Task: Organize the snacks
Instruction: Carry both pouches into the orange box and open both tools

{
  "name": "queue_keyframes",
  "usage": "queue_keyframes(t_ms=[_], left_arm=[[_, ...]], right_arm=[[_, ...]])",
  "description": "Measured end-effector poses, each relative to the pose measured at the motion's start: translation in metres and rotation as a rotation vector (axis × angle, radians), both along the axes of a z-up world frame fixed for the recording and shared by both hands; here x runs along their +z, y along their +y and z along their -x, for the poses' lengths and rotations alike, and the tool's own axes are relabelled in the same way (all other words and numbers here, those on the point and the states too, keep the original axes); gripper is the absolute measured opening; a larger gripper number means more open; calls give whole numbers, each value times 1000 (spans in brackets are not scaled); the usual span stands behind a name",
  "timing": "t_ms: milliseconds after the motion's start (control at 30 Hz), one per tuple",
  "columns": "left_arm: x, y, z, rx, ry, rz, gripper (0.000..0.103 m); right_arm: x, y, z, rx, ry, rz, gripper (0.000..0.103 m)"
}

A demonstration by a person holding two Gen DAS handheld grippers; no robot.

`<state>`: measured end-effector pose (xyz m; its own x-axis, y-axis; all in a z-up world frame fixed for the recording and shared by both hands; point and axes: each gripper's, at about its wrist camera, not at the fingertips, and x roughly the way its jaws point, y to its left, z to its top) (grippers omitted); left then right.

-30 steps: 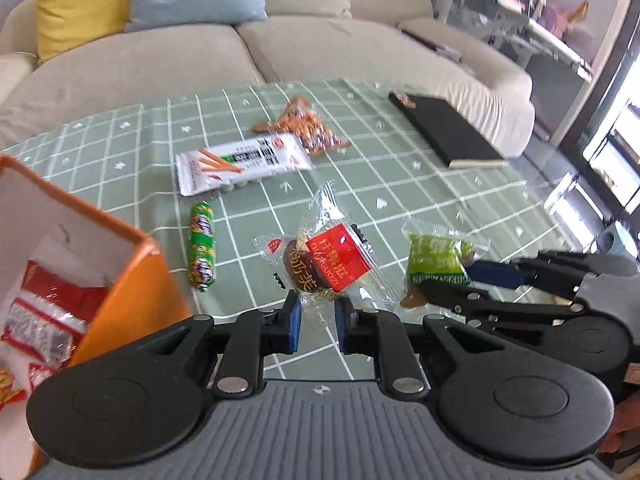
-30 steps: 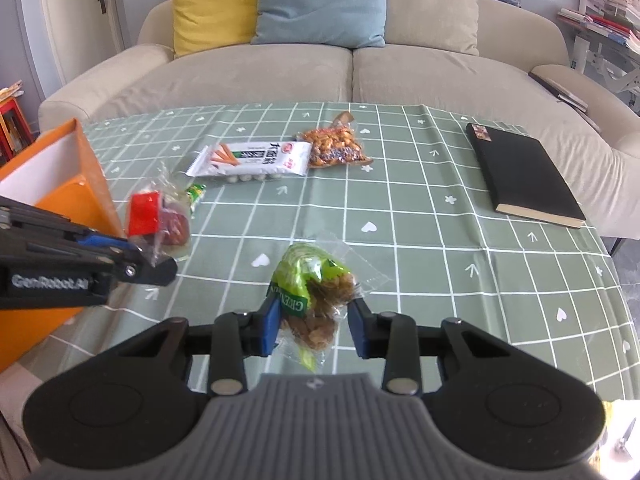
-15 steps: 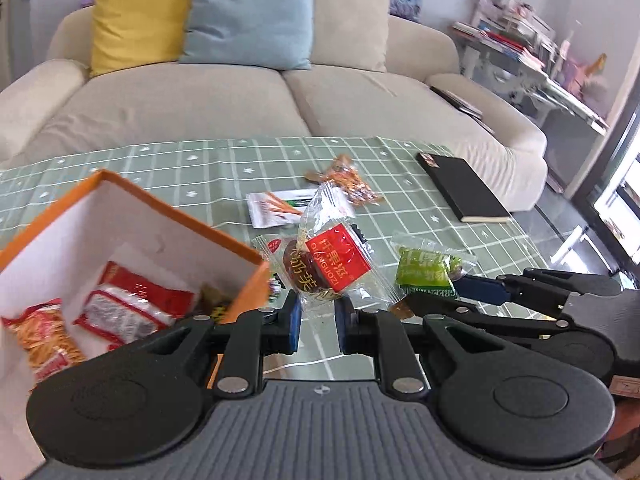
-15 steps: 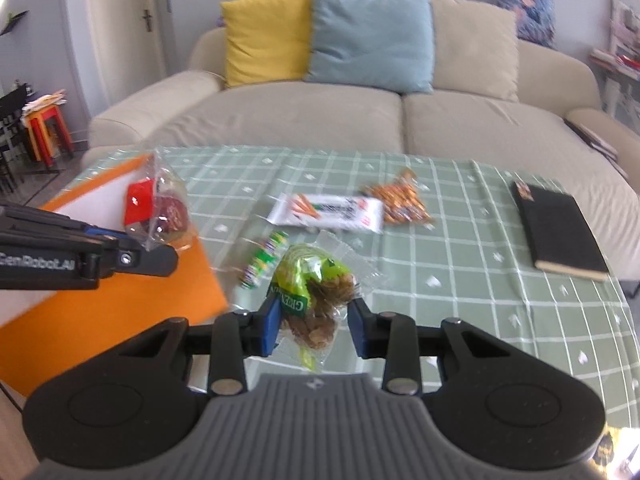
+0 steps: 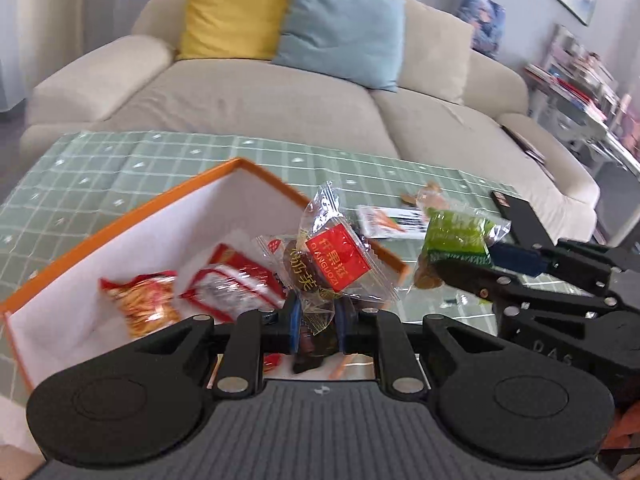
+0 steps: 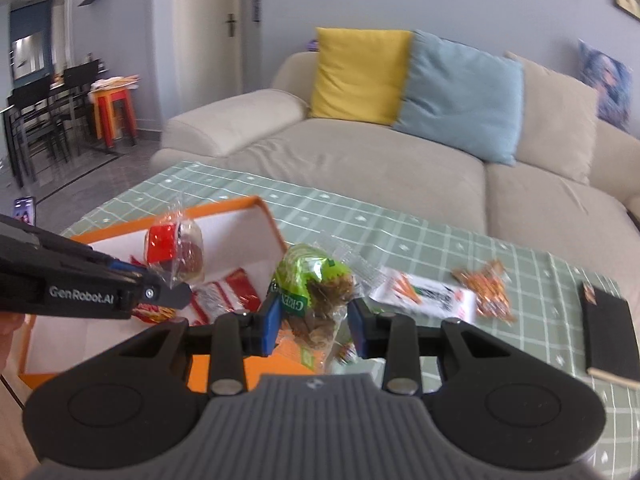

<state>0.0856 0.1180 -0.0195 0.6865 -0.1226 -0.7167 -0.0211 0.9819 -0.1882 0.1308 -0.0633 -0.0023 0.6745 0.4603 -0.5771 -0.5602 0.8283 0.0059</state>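
1. Living room: beige sofa (image 5: 256, 96) behind a table with a green checked cloth (image 5: 100, 168). Orange box (image 5: 132, 216), white inside, sits on the left part of the table.
2. Step in hand, as I read it: carry phase. Both grippers hold a snack and are at the box, release not yet done.
3. Left gripper (image 5: 317, 325): jaws clamped on the tail of the red-label snack pack (image 5: 334, 266). The pack stands up from the fingers, its body above and beyond the tips. In the right wrist view it hangs over the box interior, clear of the walls.
4. Right gripper (image 6: 314, 322): jaws closed on the green snack bag (image 6: 316, 288), pads pressing its lower half, green top bulging out above the fingers. It sits just right of the box's near-right corner, over the rim or slightly outside; can't tell exactly.
5. Already in the box: an orange-red chip bag (image 5: 146, 300) and a red-white pack (image 5: 236, 284), both on the floor toward the near side.
6. Next move, my call: left only needs to lower a bit and open, since the drop zone below looks free. Right needs to shift left over the rim first, without bumping the left gripper, then open.
7. Left on the cloth, right of the box: white carrot-print pack (image 6: 424, 292) and orange snack bag (image 6: 486, 292). Black notebook (image 6: 608, 336) at far right is likely not part of the job.
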Motion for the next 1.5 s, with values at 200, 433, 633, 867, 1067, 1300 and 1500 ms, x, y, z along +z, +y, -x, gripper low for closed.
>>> queue_keyframes(t_ms=[200,433,633,867,1067,1300,1500], left_arm=[[-2,32,7,69,27,0,19],[-8,66,8,148,87,-18,19],[-21,80,-2,118,192,-52,19],[-42,84,-16,53,330,-119,19],[-54,82,-22,17,397,-150,19],[-69,72,-31,-14,470,-235,19],[-75,70,-35,-22,506,-272,20]], right_arm=[[6,39,-3,85,-22,37,33],[4,82,-15,184,8,93,33],[-9,118,-35,265,112,163,33],[-36,151,-54,330,256,246,33],[-58,163,-64,325,312,306,33],[-77,166,-69,312,332,353,34],[-84,166,-67,323,315,381,35]])
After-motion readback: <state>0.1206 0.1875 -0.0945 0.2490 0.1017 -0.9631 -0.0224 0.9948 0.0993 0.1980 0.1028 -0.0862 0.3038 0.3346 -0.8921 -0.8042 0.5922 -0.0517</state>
